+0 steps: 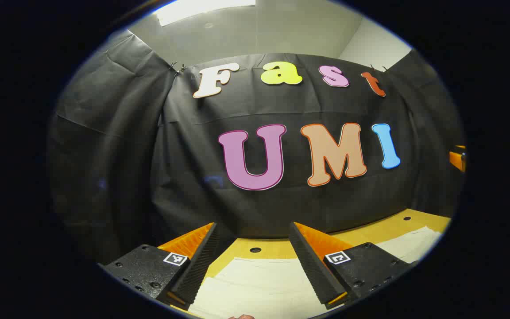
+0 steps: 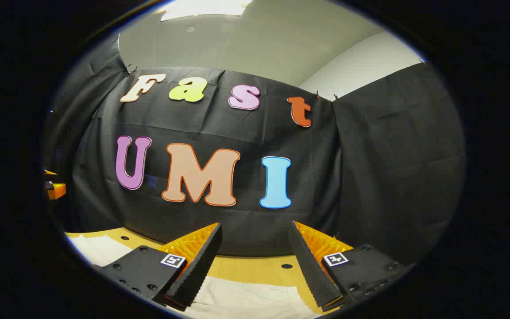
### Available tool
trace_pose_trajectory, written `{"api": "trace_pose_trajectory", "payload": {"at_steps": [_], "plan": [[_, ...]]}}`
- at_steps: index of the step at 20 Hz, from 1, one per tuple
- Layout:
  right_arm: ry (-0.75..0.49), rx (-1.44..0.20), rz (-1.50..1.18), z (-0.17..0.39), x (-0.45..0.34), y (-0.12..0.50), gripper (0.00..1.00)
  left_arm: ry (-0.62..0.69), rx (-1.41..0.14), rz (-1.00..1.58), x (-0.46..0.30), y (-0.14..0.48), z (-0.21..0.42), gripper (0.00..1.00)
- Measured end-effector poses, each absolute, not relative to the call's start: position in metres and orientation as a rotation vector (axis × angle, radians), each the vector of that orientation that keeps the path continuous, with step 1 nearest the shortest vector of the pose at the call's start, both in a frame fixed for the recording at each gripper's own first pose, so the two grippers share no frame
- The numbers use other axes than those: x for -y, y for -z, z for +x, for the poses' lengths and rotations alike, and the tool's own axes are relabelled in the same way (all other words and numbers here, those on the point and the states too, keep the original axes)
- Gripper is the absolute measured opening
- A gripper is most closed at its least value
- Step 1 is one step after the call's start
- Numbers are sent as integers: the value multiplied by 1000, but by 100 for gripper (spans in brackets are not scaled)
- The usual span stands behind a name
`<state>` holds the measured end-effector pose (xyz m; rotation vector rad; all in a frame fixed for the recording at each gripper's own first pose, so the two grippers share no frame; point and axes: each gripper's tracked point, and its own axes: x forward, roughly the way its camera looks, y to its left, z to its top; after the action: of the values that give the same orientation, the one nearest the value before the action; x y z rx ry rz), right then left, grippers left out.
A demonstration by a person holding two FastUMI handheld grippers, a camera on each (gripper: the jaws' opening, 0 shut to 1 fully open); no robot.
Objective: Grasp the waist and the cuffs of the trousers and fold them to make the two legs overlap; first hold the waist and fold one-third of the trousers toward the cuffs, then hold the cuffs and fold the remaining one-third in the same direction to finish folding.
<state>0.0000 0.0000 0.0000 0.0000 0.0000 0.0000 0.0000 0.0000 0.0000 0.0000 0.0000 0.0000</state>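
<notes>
Pale cream trousers [image 1: 255,288] lie flat on the wooden table [image 1: 383,230], below and ahead of my left gripper [image 1: 255,261], which is open and holds nothing. In the right gripper view the same pale trousers [image 2: 246,297] spread under my right gripper [image 2: 255,266], also open with nothing between its fingers. More of the cloth shows at the right of the left gripper view and at the left of the right gripper view. Both grippers hang above the fabric, apart from it.
The table [image 2: 255,266] has small round holes near its back edge and runs up to the black cloth wall [image 1: 281,199] close behind. A bit of the other gripper [image 2: 53,188] shows at the far left of the right gripper view.
</notes>
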Motion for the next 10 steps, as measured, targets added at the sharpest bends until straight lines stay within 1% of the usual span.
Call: {"api": "trace_pose_trajectory", "payload": {"at_steps": [10], "plan": [[-5, -5, 4, -1, -5, 2, 97, -11, -15, 9, -9, 10, -3, 96]]}}
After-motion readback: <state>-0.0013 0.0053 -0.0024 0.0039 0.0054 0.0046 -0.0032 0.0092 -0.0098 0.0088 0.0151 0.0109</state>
